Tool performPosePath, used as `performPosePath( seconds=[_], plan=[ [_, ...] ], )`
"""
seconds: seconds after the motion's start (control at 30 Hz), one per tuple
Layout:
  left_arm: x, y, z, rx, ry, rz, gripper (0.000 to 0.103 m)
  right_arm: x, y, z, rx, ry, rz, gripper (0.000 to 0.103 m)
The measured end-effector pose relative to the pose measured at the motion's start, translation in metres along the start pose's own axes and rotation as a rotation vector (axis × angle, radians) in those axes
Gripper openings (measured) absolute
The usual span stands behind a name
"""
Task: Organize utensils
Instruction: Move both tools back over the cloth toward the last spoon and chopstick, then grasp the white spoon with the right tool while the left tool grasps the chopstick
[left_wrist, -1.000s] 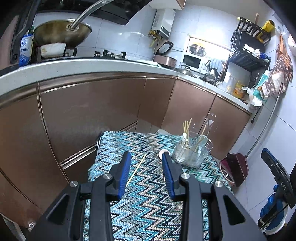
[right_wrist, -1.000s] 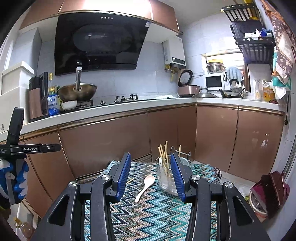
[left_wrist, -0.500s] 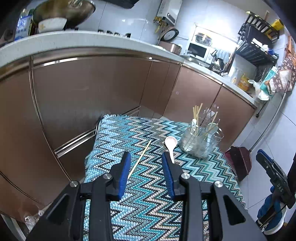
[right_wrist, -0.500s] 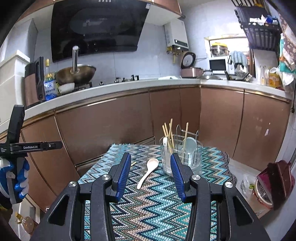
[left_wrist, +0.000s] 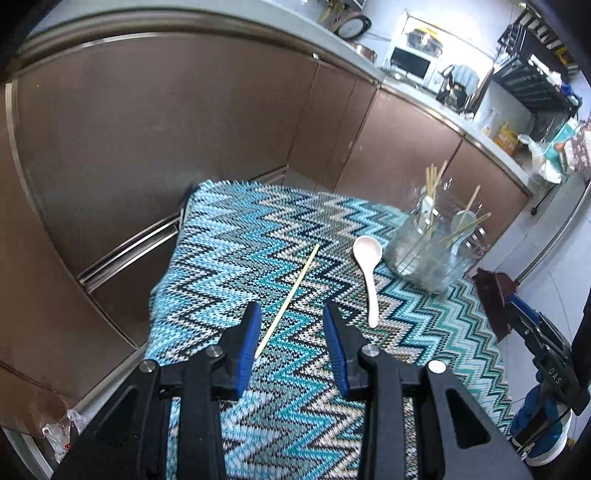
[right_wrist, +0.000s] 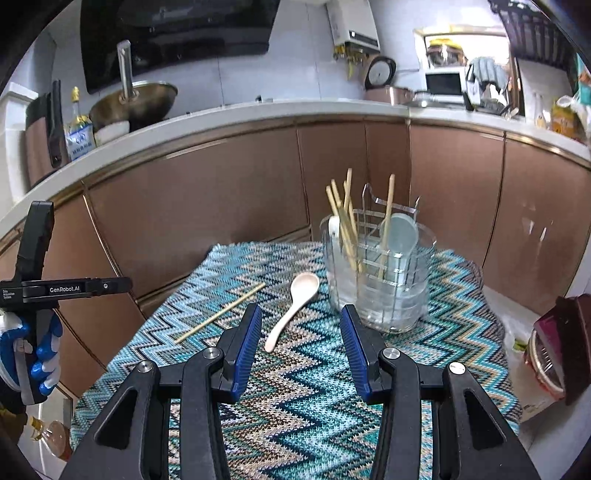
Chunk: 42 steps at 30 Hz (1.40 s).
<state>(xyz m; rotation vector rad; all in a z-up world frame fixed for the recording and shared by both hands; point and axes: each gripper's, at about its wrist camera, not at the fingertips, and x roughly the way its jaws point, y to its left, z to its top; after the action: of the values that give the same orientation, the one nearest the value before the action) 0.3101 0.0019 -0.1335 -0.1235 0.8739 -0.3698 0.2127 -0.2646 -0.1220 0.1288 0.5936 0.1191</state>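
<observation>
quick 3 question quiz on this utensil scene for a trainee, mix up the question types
1. True or false: the left tool grips the loose chopstick.
2. Which utensils lie flat on the zigzag cloth? A) chopstick and white spoon B) two forks C) a knife
3. Fill in: the other chopsticks stand in the clear ___.

Key: 1 false, both tools, the right tool too, are open and empty. 2 A. 3 holder.

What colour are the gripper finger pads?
Blue, ribbed, on black finger arms. Clearest in the right wrist view.
</observation>
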Motion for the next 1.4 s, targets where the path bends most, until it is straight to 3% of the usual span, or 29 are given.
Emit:
performPosePath(
  seconds=[0.57,0.93,1.03,1.13,1.4],
  plan=[
    [0.129,-0.023,0.042,0.112,0.184,-0.039,0.033,0.172,0.008,-0.002,0.041,0.277,0.083,0.043],
    [0.168,-0.035,0.051,0.144,0.217,-0.046,0.032,0.204,0.0,-0.003,0.053,0.294,0.107,0.043],
    [0.175,-0.038,0.053,0.155,0.229,-0.039,0.031,0.216,0.005,-0.002,0.037,0.312,0.102,0.037],
    [0.184,-0.039,0.054,0.168,0.256,-0.019,0.025,0.229,0.013,-0.004,0.023,0.342,0.112,0.024],
    [0.204,-0.04,0.057,0.18,0.32,0.008,0.015,0.226,0.008,-0.007,0.067,0.378,0.156,0.018]
  ],
)
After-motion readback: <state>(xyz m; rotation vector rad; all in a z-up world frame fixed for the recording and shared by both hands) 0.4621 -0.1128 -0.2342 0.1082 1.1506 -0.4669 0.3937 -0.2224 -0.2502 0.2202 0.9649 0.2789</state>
